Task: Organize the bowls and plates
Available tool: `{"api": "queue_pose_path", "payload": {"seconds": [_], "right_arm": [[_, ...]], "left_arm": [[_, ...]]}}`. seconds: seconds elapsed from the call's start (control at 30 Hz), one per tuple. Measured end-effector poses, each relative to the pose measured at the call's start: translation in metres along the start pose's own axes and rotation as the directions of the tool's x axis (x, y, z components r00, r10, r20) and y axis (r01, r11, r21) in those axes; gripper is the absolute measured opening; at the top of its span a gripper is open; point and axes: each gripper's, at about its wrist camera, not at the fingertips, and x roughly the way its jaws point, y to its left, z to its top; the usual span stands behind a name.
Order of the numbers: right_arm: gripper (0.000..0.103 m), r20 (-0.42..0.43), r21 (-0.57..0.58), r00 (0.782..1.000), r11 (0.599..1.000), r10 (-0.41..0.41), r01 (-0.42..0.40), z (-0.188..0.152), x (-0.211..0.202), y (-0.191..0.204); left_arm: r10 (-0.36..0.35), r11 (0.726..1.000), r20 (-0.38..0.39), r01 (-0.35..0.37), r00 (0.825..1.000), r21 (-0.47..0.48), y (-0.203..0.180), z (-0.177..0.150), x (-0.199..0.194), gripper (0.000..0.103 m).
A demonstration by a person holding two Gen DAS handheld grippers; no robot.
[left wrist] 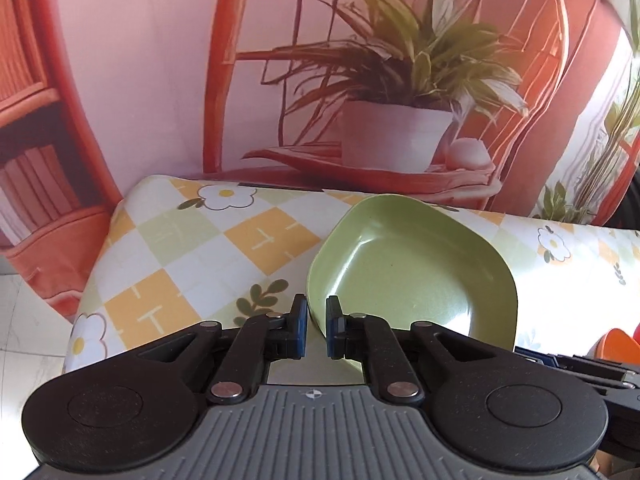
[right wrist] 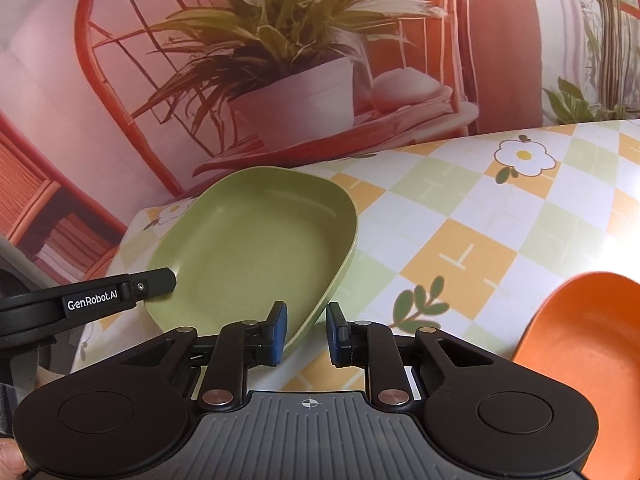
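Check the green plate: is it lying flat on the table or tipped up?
Tipped up. The green plate is clamped at its near rim by the left gripper, and its far edge rises above the checked tablecloth.

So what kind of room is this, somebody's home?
Probably a staged home dining corner. A table under a checked, flowered tablecloth holds a green dish and an orange dish, but the chair and potted plant behind are only a printed backdrop.
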Motion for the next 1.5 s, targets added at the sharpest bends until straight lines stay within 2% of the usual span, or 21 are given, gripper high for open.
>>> {"api": "queue_pose_path", "payload": {"seconds": [0.37, 0.6, 0.83, 1.13, 1.5], "right_arm": [[0.019, 0.073, -0.007, 0.995, 0.997, 0.074, -0.074, -0.004, -0.056, -0.002], [0.019, 0.132, 0.005, 0.986, 0.995, 0.101, -0.102, -0.008, -0.105, -0.023], [0.019, 0.188, 0.011, 0.978, 0.996, 0.087, -0.091, -0.017, -0.149, -0.055], [0.019, 0.242, 0.005, 0.969, 0.998, 0.058, -0.061, -0.035, -0.194, -0.095], [0.019, 0.217, 0.055, 0.975, 0.997, 0.037, -0.051, -0.063, -0.213, -0.137]], "left_arm": [[0.004, 1.000, 0.043, -0.004, 0.999, -0.005, -0.013, -0.005, -0.053, 0.011], [-0.015, 0.999, 0.077, 0.012, 0.997, 0.041, -0.045, -0.010, -0.088, 0.012], [-0.058, 0.994, 0.093, 0.050, 0.994, 0.093, -0.082, -0.020, -0.110, 0.012], [-0.116, 0.984, 0.070, 0.105, 0.991, 0.141, -0.123, -0.041, -0.123, 0.013], [-0.141, 0.969, 0.004, 0.138, 0.990, 0.205, -0.161, -0.069, -0.118, 0.013]]}}
